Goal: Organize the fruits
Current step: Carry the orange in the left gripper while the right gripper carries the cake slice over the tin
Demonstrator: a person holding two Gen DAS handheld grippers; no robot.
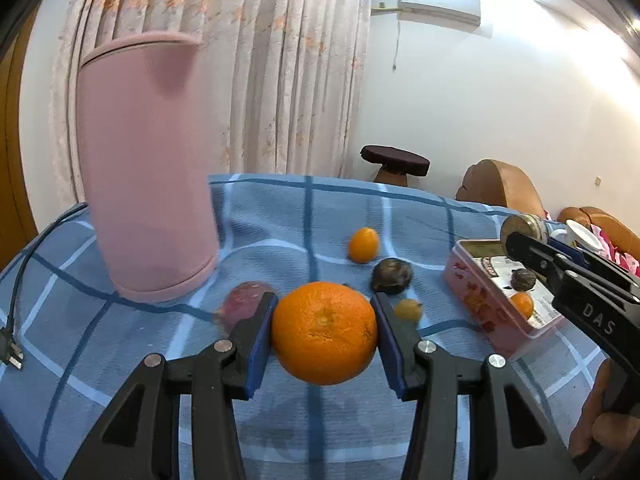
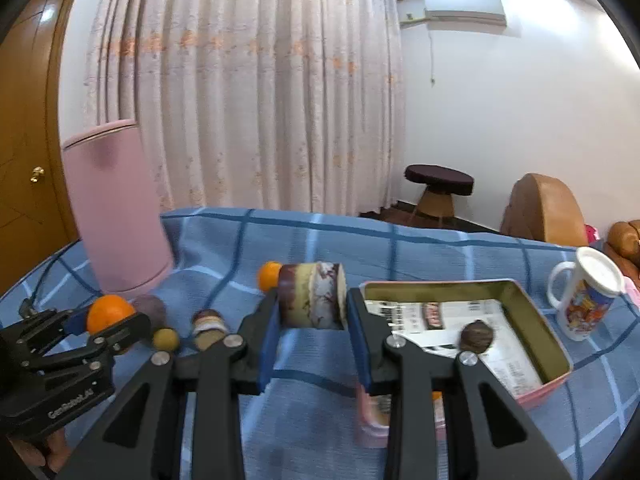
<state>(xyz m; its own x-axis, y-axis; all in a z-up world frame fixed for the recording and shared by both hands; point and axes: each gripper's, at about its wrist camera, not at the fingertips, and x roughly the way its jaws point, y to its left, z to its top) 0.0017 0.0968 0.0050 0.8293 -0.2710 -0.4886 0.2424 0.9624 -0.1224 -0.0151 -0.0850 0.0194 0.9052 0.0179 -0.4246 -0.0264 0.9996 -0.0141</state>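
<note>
My left gripper [image 1: 324, 320] is shut on a large orange [image 1: 324, 332], held a little above the blue checked cloth; in the right wrist view that orange [image 2: 110, 314] shows at the far left. My right gripper [image 2: 312, 308] is shut on a small round tin [image 2: 312, 296] lying on its side, just left of the open pink box [image 2: 552, 332]. A dark fruit [image 2: 476, 336] lies in the box with a small orange one [image 1: 522, 304]. On the cloth lie a kumquat [image 1: 363, 245], a dark wrinkled fruit [image 1: 392, 276], a small yellow fruit [image 1: 408, 310] and a reddish-purple fruit [image 1: 244, 304].
A tall pink kettle [image 1: 148, 168] stands at the back left, its black cable and plug [image 1: 12, 352] trailing along the left edge. A white printed mug [image 2: 586, 300] stands right of the box. A small brown and white object [image 2: 208, 328] sits near the yellow fruit.
</note>
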